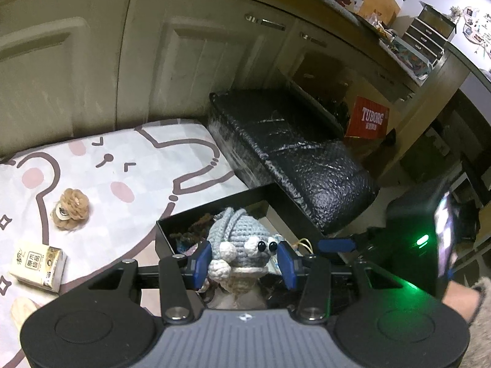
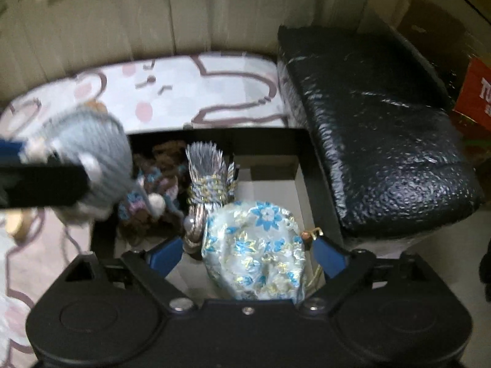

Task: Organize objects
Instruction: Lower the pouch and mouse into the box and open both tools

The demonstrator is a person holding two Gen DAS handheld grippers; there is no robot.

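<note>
Your bed (image 1: pixel 129 153) carries a pinecone (image 1: pixel 72 210), tissue pack (image 1: pixel 38 265) nearer you, black box (image 1: pixel 167 230) right of the pinecone.

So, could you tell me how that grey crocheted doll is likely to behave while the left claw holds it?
The crocheted doll looks like soft yarn, so it will probably squash between the left claw fingers rather than slip. It seems light for its size. Its dangling pom-poms may swing and could snag on the black box rim.

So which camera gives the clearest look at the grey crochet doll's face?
The left wrist view: the grey crochet doll sits sharp between the left gripper fingers, eyes facing the lens. The right wrist view shows it blurred, side-on, partly behind a finger.
</note>
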